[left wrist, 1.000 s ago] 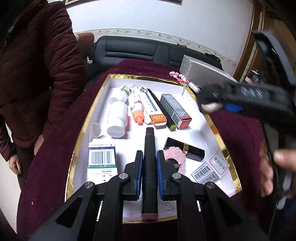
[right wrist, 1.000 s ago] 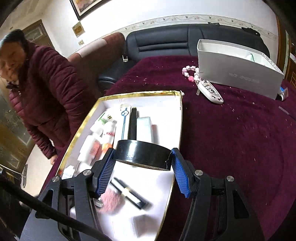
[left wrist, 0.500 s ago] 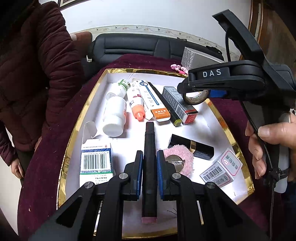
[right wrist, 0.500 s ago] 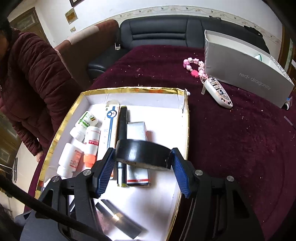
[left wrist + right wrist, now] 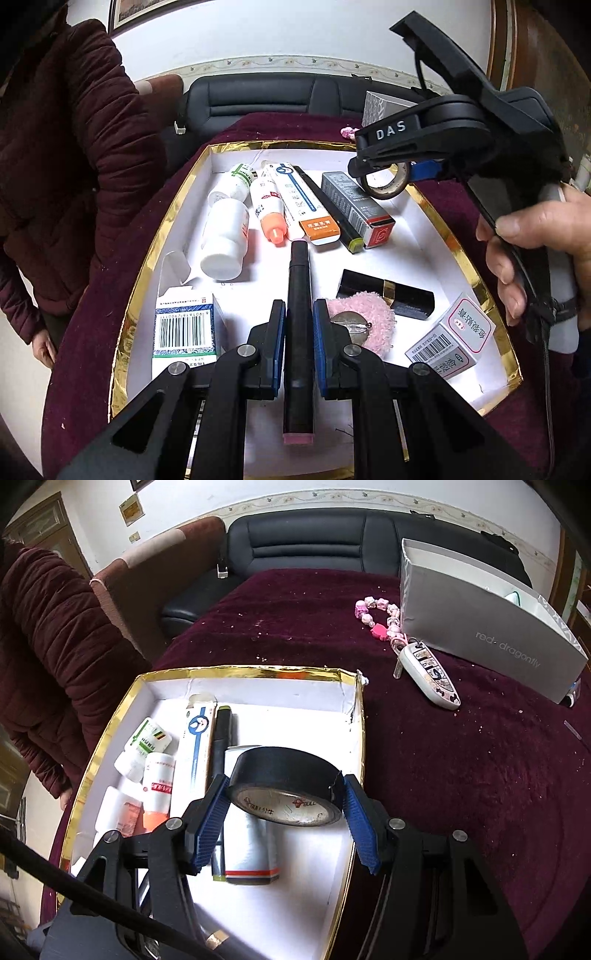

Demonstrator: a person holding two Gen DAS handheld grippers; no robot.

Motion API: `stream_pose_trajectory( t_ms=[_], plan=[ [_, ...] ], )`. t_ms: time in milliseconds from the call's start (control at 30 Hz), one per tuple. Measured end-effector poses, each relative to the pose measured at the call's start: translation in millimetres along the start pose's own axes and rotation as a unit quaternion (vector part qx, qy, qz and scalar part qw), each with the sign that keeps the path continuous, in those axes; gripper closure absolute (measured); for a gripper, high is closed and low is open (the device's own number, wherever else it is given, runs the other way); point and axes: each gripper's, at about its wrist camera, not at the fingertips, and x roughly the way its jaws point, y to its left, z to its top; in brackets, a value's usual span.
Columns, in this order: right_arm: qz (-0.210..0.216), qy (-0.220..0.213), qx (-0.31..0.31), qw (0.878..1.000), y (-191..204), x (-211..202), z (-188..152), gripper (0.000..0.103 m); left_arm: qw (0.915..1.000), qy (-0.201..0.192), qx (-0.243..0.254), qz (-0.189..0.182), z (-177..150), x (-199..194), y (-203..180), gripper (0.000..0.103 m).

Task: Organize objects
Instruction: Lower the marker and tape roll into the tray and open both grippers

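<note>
Across the middle of both views lies the gold-rimmed white tray (image 5: pixel 454 243) on plush maroon cloth (image 5: pixel 461 775); the right gripper (image 5: pixel 282 805), half open and clamped on a glossy black tape roll (image 5: pixel 284 775), has drifted over the tray's upper right, apparently nearing set-down. Lower centre, the left gripper (image 5: pixel 299 336) stays nearly shut on a slim black pink-tipped pen (image 5: pixel 298 295).

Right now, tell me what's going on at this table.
A person is sorting small items into a white, gold-rimmed cardboard tray on a maroon tablecloth. The left gripper has its jaws shut on a black marker pen with pink ends, held over the tray. The right gripper holds a black roll of electrical tape above the tray's far right corner. Bottles, tubes and boxes already lie inside. A second person in a maroon jacket stands alongside.
</note>
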Motion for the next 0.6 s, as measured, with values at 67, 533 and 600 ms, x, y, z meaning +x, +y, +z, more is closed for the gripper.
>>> stream_pose_trajectory(
  t_ms=[67, 533, 600],
  plan=[
    [-0.001, 0.005, 0.003, 1.000, -1, 5, 1, 0.043, 1.0000, 0.000, 0.001, 0.001, 0, 0, -1, 0.091],
    [-0.010, 0.012, -0.009, 1.000, 5, 20, 10, 0.043, 1.0000, 0.000, 0.006, 0.006, -1, 1, -7, 0.091],
    [-0.004, 0.018, -0.004, 1.000, 4, 25, 11, 0.043, 1.0000, 0.000, 0.006, 0.007, -2, 1, -7, 0.091]
  ],
)
